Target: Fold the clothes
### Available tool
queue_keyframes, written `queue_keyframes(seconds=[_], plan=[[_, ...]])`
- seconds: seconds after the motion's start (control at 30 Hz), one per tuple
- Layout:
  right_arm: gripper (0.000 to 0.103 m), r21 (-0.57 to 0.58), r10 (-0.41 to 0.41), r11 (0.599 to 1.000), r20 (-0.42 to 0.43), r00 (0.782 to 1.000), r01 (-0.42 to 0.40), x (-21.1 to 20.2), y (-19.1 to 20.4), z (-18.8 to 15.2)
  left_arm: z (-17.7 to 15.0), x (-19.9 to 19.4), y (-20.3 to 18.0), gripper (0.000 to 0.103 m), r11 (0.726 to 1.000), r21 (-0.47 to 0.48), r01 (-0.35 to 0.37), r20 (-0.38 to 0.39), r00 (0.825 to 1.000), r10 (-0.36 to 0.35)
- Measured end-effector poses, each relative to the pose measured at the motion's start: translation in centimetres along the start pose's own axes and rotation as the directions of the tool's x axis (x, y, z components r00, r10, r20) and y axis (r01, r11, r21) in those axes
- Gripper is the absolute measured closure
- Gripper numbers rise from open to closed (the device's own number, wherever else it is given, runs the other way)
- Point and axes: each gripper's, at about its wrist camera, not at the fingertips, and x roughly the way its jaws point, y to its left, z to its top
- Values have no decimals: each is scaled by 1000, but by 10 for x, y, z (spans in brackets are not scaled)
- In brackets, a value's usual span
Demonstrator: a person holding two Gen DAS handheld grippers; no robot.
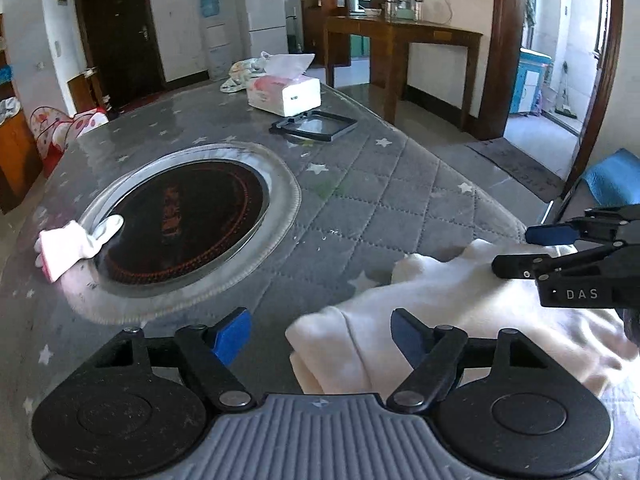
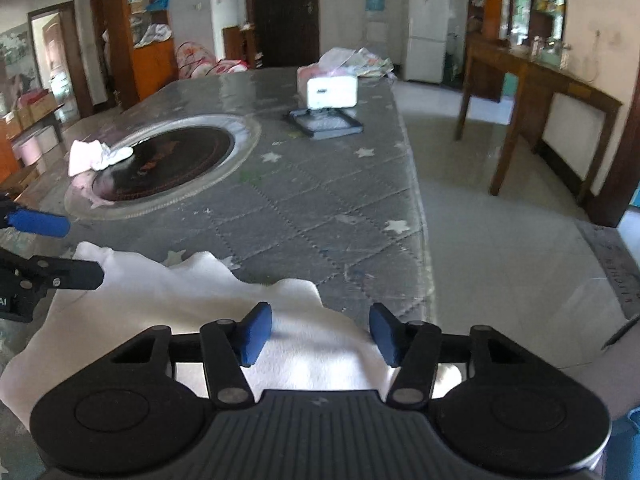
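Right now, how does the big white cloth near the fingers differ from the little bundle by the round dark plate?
The white cloth is large and lies spread out with a wavy edge; the small bundle is far smaller and bunched up. The white cloth is plain cream-white; the small bundle is pale pink with white. The white cloth lies on the quilted cover alone; the small bundle overlaps the round plate. Both are soft fabric.

- "DAS" in white capitals, legible on the black body of the right gripper [image 1: 524, 252], seen in the left wrist view to the right of the induction cooktop [image 1: 176, 224].
- Red characters on the cooktop's dark glass: present, not legible.
- Lettering along the edge of the floor mat [image 2: 618, 264], right of the desk [image 2: 320, 200]: present, too blurred to read with certainty.
- Label on the tissue pack [image 1: 286, 94], beyond the cooktop: not legible.
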Motion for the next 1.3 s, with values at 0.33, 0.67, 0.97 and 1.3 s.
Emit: queue_keyframes(seconds=[0.33,0.67,0.97,1.3], plan=[[91,-4,42,999,25,999,-42,-2,2,-1,-3,8,2,92,994,-3,107,-8,994,-107],[95,-6,33,999,286,958,-33,-94,21,23,15,-62,4,95,991,-22,136,169,977,-130],[95,-90,69,996,592,803,-19,-225,59,51,36,-187,14,95,987,13,161,438,886,-150],[95,-135,68,991,517,853,3,-242,89,4,-12,-197,22,95,990,5,141,352,926,-134]])
